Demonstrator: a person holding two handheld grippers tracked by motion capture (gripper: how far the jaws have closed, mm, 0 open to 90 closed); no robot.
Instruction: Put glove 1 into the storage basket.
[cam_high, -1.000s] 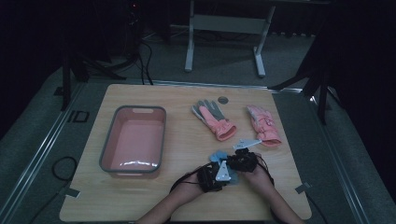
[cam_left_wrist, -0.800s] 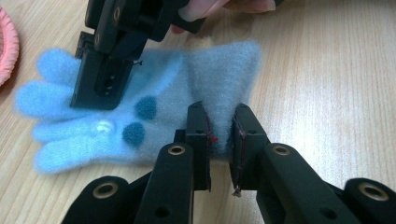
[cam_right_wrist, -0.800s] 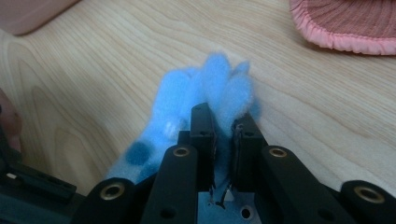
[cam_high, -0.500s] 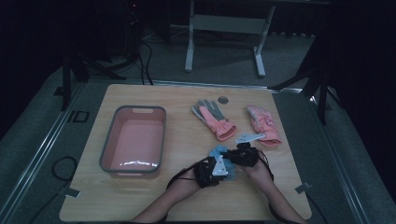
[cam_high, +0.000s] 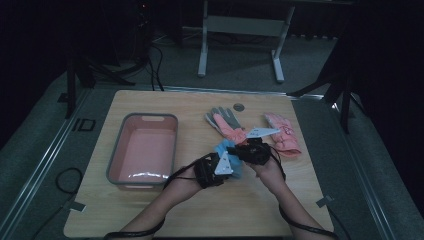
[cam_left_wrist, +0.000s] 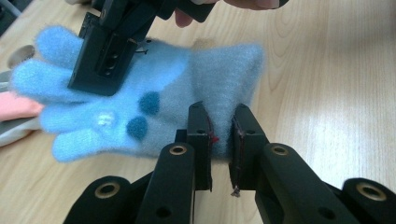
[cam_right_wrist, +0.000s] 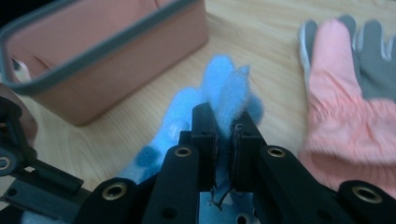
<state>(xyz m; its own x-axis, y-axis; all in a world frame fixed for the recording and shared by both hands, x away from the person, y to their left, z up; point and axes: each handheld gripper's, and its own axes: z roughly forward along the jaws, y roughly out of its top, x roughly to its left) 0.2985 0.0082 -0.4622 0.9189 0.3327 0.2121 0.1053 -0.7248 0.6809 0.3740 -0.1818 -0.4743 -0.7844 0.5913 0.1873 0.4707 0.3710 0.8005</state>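
Above the pale wooden surface (cam_high: 150, 210) we see the grey-rimmed pink plastic tub (cam_high: 116, 150) holding nothing. Beside it, our left gripper (cam_left_wrist: 219, 133) and right gripper (cam_right_wrist: 226, 128) each pinch the fuzzy blue knit glove (cam_left_wrist: 154, 100), fingers (cam_left_wrist: 200, 135) pressed together on its fabric.

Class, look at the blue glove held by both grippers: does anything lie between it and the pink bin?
Nothing visible does. The blue glove hangs pinched by the left gripper and the right gripper, and bare wooden table separates it from the pink bin. The other gloves lie on the far side.
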